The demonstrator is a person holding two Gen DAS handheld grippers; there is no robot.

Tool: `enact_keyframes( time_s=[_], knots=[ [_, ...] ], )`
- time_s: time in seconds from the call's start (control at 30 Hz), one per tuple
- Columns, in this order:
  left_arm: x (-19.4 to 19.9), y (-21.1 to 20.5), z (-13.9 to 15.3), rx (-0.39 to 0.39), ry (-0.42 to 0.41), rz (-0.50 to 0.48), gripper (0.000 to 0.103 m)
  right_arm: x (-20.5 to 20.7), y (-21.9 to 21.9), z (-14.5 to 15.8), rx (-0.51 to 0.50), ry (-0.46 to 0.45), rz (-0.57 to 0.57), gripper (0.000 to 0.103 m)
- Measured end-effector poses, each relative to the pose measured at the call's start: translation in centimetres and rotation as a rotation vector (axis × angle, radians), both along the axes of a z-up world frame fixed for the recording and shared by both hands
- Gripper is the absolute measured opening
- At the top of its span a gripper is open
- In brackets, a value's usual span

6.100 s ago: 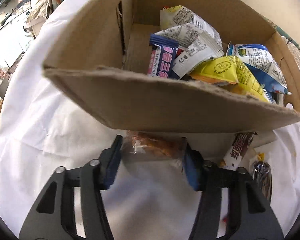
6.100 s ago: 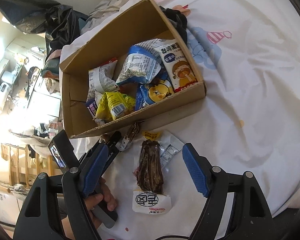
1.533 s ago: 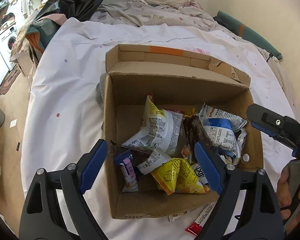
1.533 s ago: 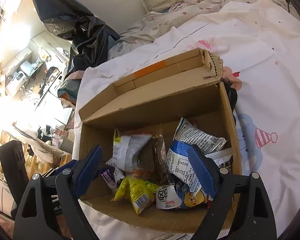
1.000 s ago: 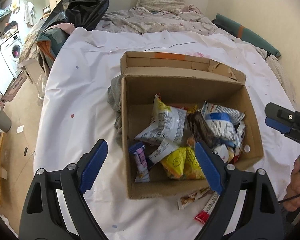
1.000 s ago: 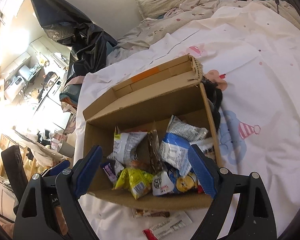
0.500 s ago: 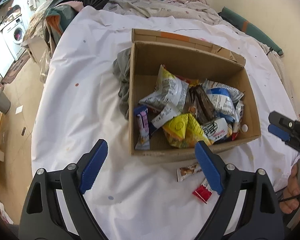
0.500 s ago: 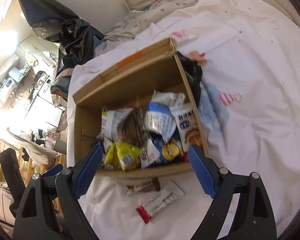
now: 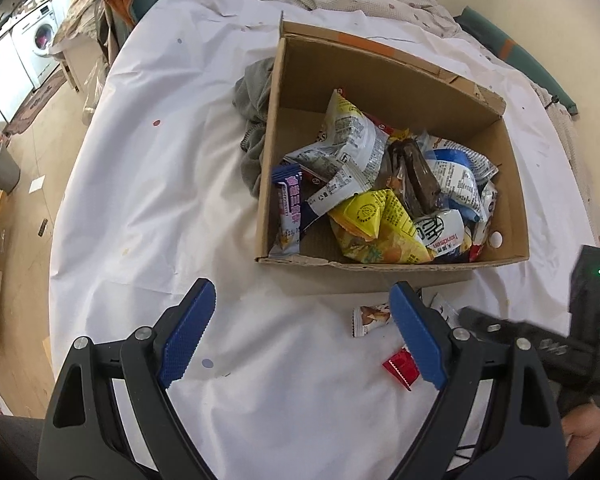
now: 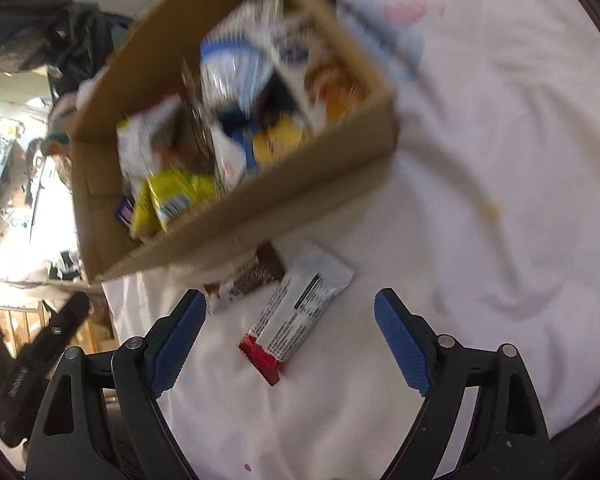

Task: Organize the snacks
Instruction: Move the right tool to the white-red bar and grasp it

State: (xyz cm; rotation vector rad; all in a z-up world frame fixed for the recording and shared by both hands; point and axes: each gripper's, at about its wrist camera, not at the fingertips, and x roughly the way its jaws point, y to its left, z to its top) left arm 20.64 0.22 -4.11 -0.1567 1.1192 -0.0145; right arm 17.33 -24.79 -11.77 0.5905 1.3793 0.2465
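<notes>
Cardboard box (image 9: pixel 384 276), open-topped and brown, sits on a white bedsheet (image 9: pixel 160 184) and is crammed with snack packets: a yellow crinkled bag (image 9: pixel 374 220), a dark brown bar in clear wrap (image 9: pixel 416 178), a white printed pouch (image 9: pixel 352 140), a purple-and-white stick pack (image 9: pixel 290 208), a blue-and-white bag (image 9: pixel 456 172). Two items lie loose on the sheet just in front of the box's near wall: a white-and-red wrapped bar (image 10: pixel 296 316) with its red end toward the camera, and a small brown chocolate-print bar (image 10: pixel 252 276) with one end just under the box edge, beside the first. Right gripper (image 10: pixel 286 340) points down at the sheet, jaws spread wide and just easing inward; the white-and-red wrapped bar sits between the blue pads (image 10: pixel 400 344) with clear space on both sides, nothing clamped (right wrist view is motion-blurred, box contents smeared). Left gripper (image 9: pixel 300 332) hangs over bare sheet in front of the box, jaws wide apart and empty. In the left wrist view the loose bars are partly hidden behind its right finger. Grey crumpled cloth (image 9: pixel 256 120) is wedged against the box's left wall.
</notes>
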Motion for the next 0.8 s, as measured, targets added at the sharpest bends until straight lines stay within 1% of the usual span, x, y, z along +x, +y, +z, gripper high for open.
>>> enact_keyframes(
  time_s=[0.1,0.17,0.23,0.27,0.3,0.33,0.37,0.4,0.43,0.47,0.57,0.73,0.8],
  knots=[
    [0.1,-0.3,-0.1,0.003,-0.003,-0.006,0.087,0.2,2.3,-1.4,-0.044,0.031,0.06,0.084],
    [0.2,-0.4,-0.2,0.003,0.001,-0.01,0.087,0.2,4.1,-2.1,-0.15,0.021,0.121,0.084],
    [0.2,-0.4,-0.4,0.004,0.008,-0.011,0.087,-0.1,5.4,-2.3,-0.23,-0.001,0.167,0.084],
    [0.2,-0.4,-0.5,0.006,0.01,-0.011,0.087,-0.3,5.8,-2.3,-0.261,-0.015,0.185,0.082],
    [0.2,-0.4,-0.6,0.008,0.014,-0.012,0.087,-0.6,6.3,-2.3,-0.3,-0.028,0.206,0.079],
    [0.1,-0.5,-0.7,0.012,0.019,-0.015,0.087,-0.9,6.5,-2.2,-0.346,-0.044,0.222,0.068],
    [0.0,-0.5,-0.8,0.018,0.024,-0.021,0.087,-1.2,6.4,-2.1,-0.372,-0.058,0.229,0.058],
    [-0.1,-0.6,-1.0,0.03,0.031,-0.03,0.087,-1.5,6.2,-2.0,-0.382,-0.064,0.226,0.053],
    [-0.2,-0.8,-1.2,0.043,0.04,-0.041,0.087,-1.6,5.8,-1.9,-0.388,-0.068,0.224,0.042],
    [-0.3,-1.1,-1.5,0.06,0.051,-0.056,0.087,-1.7,5.3,-1.9,-0.391,-0.07,0.221,0.033],
    [-0.4,-1.6,-2.1,0.074,0.071,-0.085,0.087,-2.0,3.7,-1.6,-0.327,-0.066,0.205,0.033],
    [-0.5,-4.2,-4.0,0.086,0.119,-0.198,0.087,-2.9,0.6,-0.6,-0.2,-0.06,0.142,0.033],
    [-0.5,-5.6,-4.9,0.108,0.131,-0.237,0.085,-3.3,-0.5,0.1,-0.181,-0.069,0.116,0.033]
  ],
)
